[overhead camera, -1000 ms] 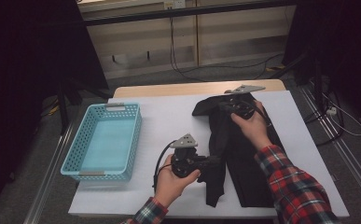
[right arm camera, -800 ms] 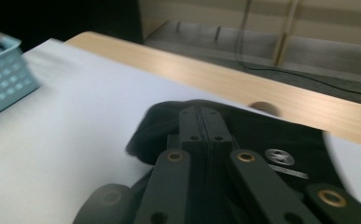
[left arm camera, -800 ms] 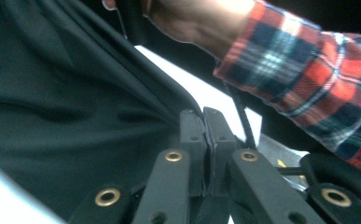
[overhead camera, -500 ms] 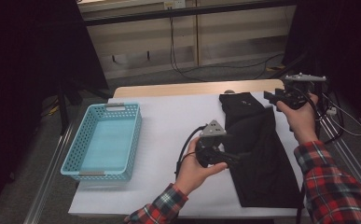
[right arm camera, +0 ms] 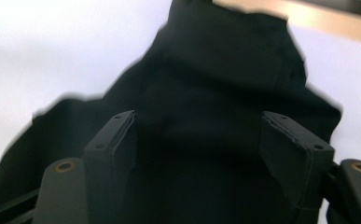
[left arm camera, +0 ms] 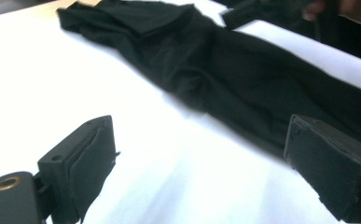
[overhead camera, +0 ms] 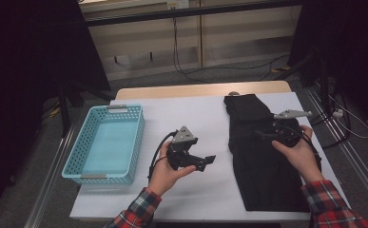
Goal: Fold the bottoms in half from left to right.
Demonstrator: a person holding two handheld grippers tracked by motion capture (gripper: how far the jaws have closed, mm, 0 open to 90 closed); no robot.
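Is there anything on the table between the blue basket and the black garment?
Only the left gripper, held open above the white table. In the high view, the stretch from the basket to the garment is otherwise bare.

One black garment (overhead camera: 262,156), one blue basket (overhead camera: 106,142), two grippers, left (overhead camera: 205,162), right (overhead camera: 262,134)
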